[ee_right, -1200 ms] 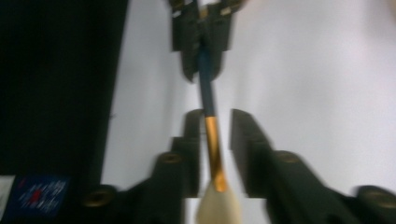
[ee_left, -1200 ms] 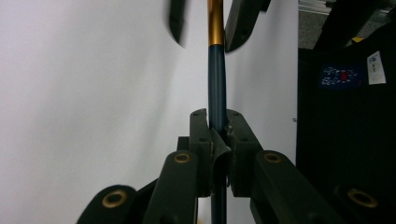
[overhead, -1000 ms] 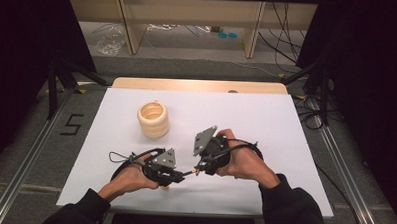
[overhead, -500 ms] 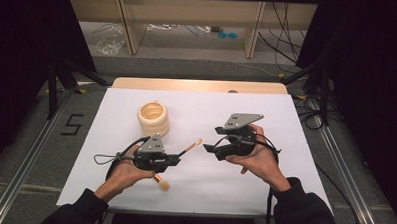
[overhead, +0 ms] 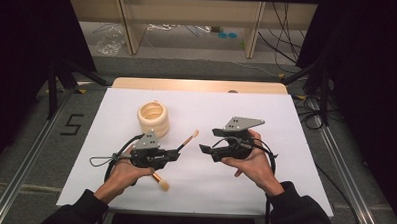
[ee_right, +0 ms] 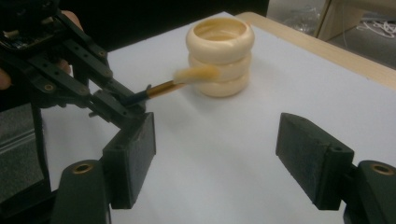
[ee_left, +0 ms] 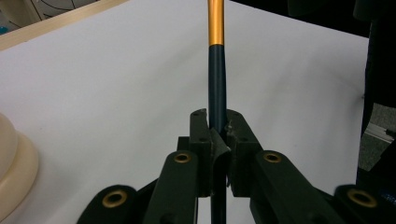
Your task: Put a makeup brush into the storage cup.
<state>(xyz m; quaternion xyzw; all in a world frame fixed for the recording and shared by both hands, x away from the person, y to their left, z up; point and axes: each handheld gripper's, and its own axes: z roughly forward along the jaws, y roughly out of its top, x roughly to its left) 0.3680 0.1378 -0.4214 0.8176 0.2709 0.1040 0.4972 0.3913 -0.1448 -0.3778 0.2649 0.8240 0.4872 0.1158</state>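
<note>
Resting in the clamp of the left gripper (overhead: 174,152), the brush (overhead: 185,141) is the thing in hand: a slim makeup brush with a dark handle, a gold ferrule and a pale tuft. In the left gripper view the 2 black jaws are pressed tight on the dark handle (ee_left: 217,88), and the gold band runs up and away from them toward the top of the frame. In the high view the brush lies slantwise through the jaws, 1 pale end pointing up and right toward the middle of the white table (overhead: 266,114), the other pale end sticking out below the hand near the front edge. In the right gripper view its tuft (ee_right: 196,73) shows in front of the stacked rings; whether it touches them cannot be told from there, and the high view shows it apart.

The right gripper (overhead: 204,148) sits to the right of the brush tip, held level and pointing left at it, a short gap between them. Its jaws have just been opening and now stand wide, with nothing between the 2 pads (ee_right: 135,154).

Beyond the left gripper stands a cream stack of 3 rings (overhead: 153,117), upright on the white sheet, near the left gripper but not touching it.
</note>
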